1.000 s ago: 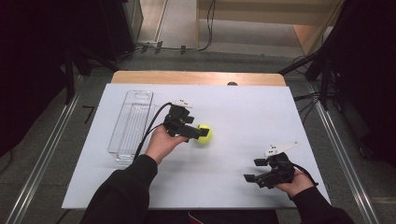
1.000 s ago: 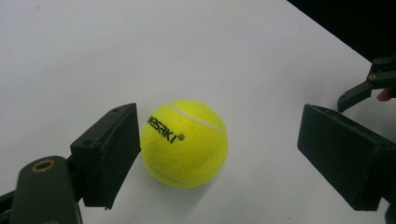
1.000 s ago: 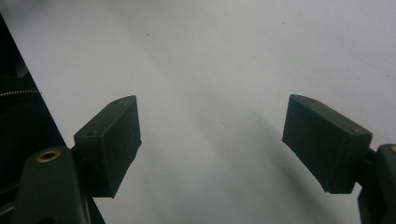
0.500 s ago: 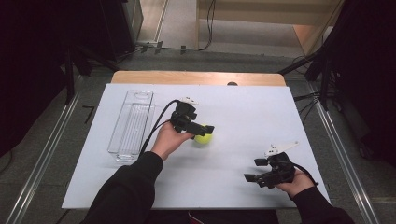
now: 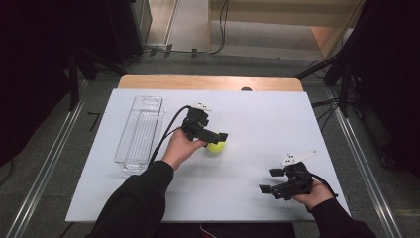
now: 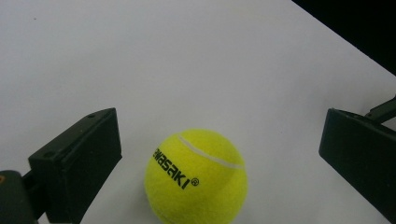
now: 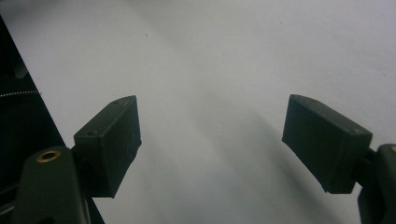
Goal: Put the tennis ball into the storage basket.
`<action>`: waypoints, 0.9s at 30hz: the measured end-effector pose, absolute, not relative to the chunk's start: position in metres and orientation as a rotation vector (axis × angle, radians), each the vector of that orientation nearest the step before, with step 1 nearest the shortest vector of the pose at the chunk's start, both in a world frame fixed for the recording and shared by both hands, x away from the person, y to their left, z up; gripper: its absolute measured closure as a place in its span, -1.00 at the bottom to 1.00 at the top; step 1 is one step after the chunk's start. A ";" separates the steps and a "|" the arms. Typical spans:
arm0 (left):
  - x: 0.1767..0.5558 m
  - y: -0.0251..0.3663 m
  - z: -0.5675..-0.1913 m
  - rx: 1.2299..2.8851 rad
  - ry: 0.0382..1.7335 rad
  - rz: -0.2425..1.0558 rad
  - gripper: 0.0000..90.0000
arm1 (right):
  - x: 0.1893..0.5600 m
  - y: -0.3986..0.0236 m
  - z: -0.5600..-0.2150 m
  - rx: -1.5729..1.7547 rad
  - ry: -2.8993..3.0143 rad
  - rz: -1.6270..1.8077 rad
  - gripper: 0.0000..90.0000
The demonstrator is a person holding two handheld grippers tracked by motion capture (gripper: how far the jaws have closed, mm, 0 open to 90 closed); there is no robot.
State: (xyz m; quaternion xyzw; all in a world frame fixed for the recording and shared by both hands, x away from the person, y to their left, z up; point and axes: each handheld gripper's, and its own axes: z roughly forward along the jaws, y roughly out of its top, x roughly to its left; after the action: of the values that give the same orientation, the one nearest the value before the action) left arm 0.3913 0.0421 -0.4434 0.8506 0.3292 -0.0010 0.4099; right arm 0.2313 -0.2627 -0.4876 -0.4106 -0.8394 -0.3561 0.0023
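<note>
With the left hand-held gripper [image 6: 219, 154], whose jaws have just been opening wide, straddling the fuzzy yellow-green tennis ball [image 6: 196, 176] untouched on the white desk [image 6: 187, 60], lift it straight up and clear so the ball does not roll.

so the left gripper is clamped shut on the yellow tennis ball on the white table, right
Not quite. The left gripper is open: in the left gripper view its jaws, which have just been opening, stand apart from the yellow tennis ball between them. The ball does rest on the white table.
</note>
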 end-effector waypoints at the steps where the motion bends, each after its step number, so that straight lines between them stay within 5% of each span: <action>1: 0.391 0.042 -0.444 2.148 0.826 0.001 -1.00 | 0.231 -0.263 -0.488 -1.288 -2.632 -1.117 -0.61; 27: 0.389 0.039 -0.471 2.190 0.853 0.001 -1.00 | 0.231 -0.263 -0.487 -1.284 -2.635 -1.116 -0.61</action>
State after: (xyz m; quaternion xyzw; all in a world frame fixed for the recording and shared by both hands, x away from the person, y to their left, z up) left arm 0.3893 0.0387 -0.4711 0.8599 0.3349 0.0004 0.3853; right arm 0.2306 -0.2633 -0.4873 -0.4092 -0.8402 -0.3559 0.0025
